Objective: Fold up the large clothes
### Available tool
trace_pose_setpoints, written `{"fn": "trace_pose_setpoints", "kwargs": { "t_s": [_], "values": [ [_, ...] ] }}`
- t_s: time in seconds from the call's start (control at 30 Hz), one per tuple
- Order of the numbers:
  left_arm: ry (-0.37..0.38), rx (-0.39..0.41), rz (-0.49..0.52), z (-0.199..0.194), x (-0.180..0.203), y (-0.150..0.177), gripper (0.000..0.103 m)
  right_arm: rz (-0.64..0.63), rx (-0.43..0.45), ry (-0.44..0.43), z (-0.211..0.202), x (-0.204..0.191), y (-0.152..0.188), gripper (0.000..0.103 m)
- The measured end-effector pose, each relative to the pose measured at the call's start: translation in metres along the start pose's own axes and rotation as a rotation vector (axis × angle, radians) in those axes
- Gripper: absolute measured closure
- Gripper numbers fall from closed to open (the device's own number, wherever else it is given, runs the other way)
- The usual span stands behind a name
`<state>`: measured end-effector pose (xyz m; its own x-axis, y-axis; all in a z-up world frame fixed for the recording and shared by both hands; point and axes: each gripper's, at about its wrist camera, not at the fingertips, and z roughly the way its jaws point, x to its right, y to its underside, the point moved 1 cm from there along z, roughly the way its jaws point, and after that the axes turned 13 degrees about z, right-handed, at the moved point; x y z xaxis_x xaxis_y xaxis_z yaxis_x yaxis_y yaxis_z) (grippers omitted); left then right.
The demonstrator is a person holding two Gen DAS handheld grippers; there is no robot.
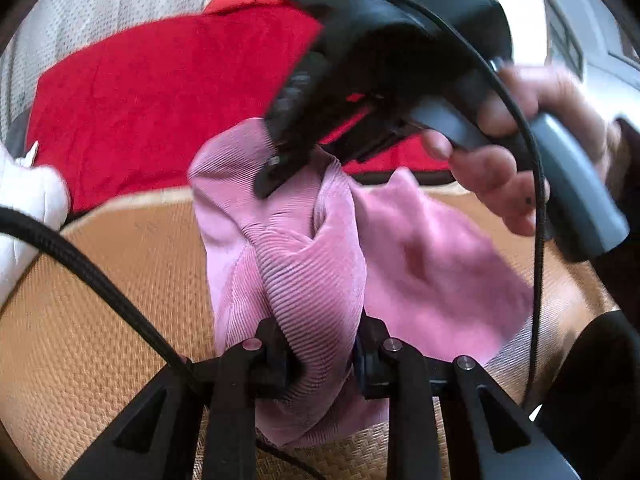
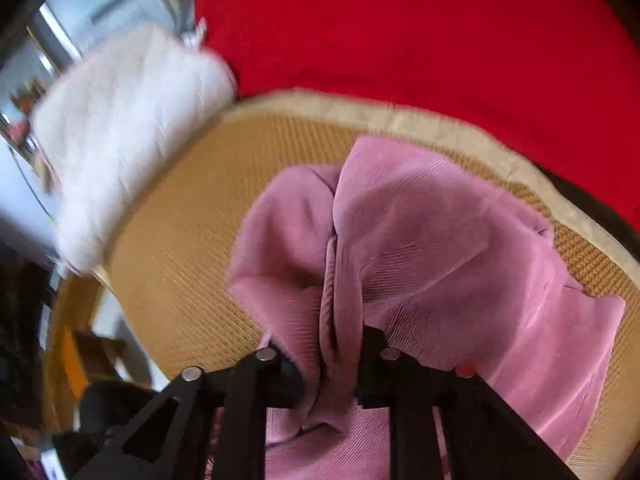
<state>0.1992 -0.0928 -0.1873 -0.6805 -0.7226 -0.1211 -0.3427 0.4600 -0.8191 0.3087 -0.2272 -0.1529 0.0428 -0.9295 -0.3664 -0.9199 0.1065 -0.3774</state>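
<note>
Both grippers, left (image 1: 320, 354) & right (image 2: 330, 364), are clamped on bunched pink ribbed garment (image 1: 304, 264), which hangs at frame centre over woven mat (image 1: 100, 320). Fabric seems soft, light, floppy; better to grip at edges/corners.

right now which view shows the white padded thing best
The right wrist view: the white padded item shows nearly whole at the woven mat's left edge, beside the red fabric, though motion-blurred. The left wrist view catches only a cropped corner of it at its left border.
</note>
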Motion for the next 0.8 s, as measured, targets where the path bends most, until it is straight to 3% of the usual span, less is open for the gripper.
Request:
{"fn": "trace_pose_setpoints", "kwargs": {
  "t_s": [0.1, 0.33, 0.47, 0.53, 0.63, 0.67, 0.73, 0.8],
  "values": [
    [0.065, 0.046, 0.007, -0.012, 0.008, -0.028, 0.079, 0.055, 0.079, -0.083, -0.039, 0.022, 0.003, 0.088],
    [0.212, 0.145, 0.167, 0.003, 0.064, -0.099, 0.08, 0.147, 0.292, -0.174, -0.132, 0.107, 0.018, 0.088],
    [0.305, 0.063, 0.155, 0.057, 0.091, -0.112, 0.08, 0.264, 0.305, -0.177, -0.133, 0.172, 0.029, 0.088],
    [0.317, -0.029, 0.189, 0.095, 0.107, -0.104, 0.08, 0.316, 0.27, -0.154, -0.109, 0.198, 0.032, 0.088],
    [0.314, -0.104, 0.253, 0.106, 0.113, -0.089, 0.079, 0.413, 0.185, -0.175, -0.062, 0.238, 0.042, 0.088],
    [0.316, -0.092, 0.268, 0.101, 0.112, -0.089, 0.076, 0.433, 0.151, -0.193, -0.046, 0.247, 0.046, 0.088],
    [0.406, -0.062, 0.258, 0.084, 0.103, -0.095, 0.05, 0.428, 0.131, -0.217, -0.036, 0.251, 0.046, 0.088],
    [0.481, -0.024, 0.236, 0.059, 0.102, -0.099, 0.036, 0.403, 0.138, -0.2, -0.039, 0.244, 0.042, 0.086]
  ]
}}
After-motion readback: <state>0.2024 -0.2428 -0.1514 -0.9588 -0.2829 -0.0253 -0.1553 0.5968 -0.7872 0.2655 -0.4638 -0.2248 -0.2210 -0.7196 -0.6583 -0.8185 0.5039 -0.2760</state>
